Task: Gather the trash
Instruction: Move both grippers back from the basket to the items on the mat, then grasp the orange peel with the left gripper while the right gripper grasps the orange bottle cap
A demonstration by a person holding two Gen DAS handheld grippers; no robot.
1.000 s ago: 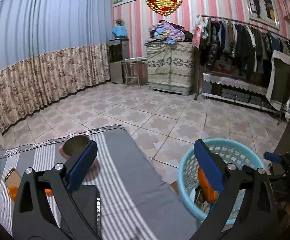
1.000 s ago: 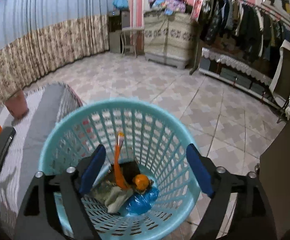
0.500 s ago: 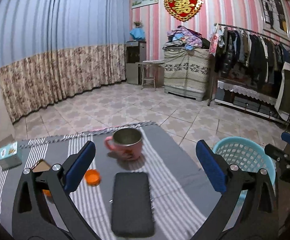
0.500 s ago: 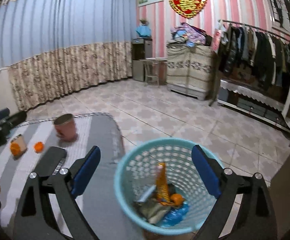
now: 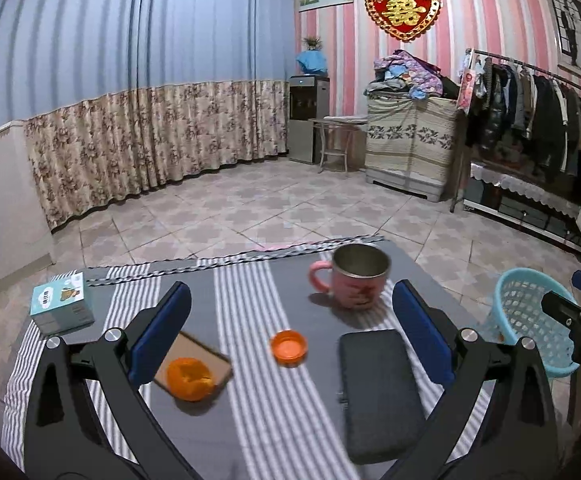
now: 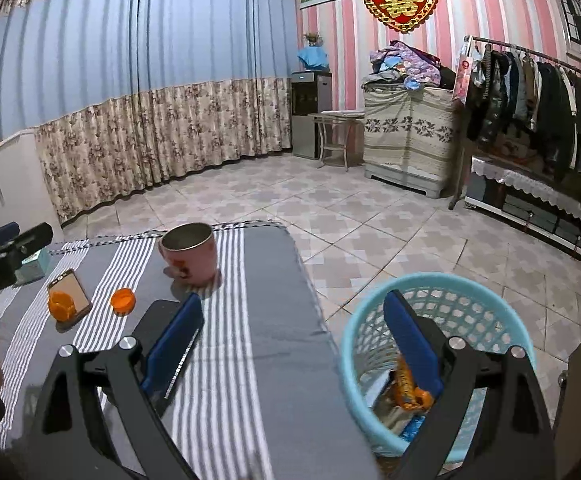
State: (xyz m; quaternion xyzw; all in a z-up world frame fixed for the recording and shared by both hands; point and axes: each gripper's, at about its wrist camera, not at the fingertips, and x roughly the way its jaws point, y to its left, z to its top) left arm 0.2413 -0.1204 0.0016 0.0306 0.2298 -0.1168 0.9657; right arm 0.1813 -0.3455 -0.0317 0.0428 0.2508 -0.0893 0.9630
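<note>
Jaws of the left gripper [image 5: 290,332] stand wide and empty above an orange peel [image 5: 189,378] and orange cap [image 5: 288,347] on the striped table [image 5: 242,280]. The right gripper [image 6: 294,336], having just been opening, gapes empty beside the trash-filled blue basket [image 6: 466,284].

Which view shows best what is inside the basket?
The right wrist view: it looks down into the basket, where an orange wrapper and other trash lie. The left wrist view shows only its side at the right edge, and nothing of the contents clearly.
</note>
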